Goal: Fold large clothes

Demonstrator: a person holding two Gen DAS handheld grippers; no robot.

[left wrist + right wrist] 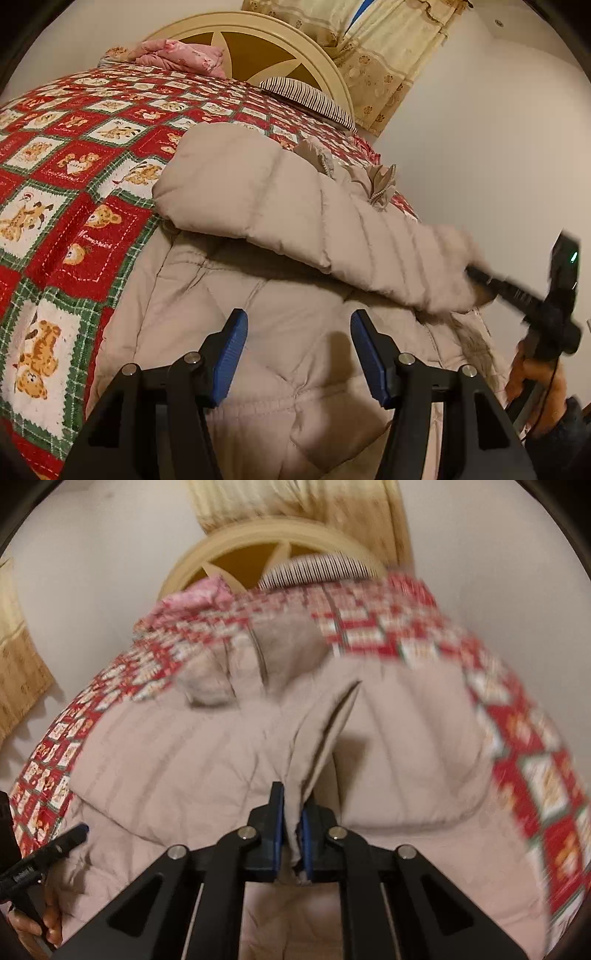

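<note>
Beige quilted down coat (295, 350) lies spread across the bed, on a red, green and white patchwork quilt printed with teddy bears (55, 184), its bulk toward the near edge. On the left side, the left gripper (299, 358) hovers just over the coat's flat body with its blue-padded fingers (231, 354) apart and nothing between them; it holds no cloth. Past it, one puffy sleeve (295, 206) lies across the top of the coat's body, so one part looks folded in already, though I judge that only from how it lies. Farther back sit a crumpled pink cloth (184, 55), a striped pillow (310, 99) and the cream, arched wooden headboard (258, 40), with pale patterned curtains (388, 48) beyond. Moving to the right, the right gripper (291, 830) has its fingers clamped together on a raised pleat of the coat's fabric (321, 731), which is drawn up off the bed toward it; from the other side its black tool shows at the sleeve's furry cuff (447, 280), with a hand (535, 384) on the handle. By my reckoning the folding is at an early to middle stage: sleeves are being brought in, while the long body is not yet doubled over, and the fur-trimmed hood (221, 679) still lies loose.
</note>
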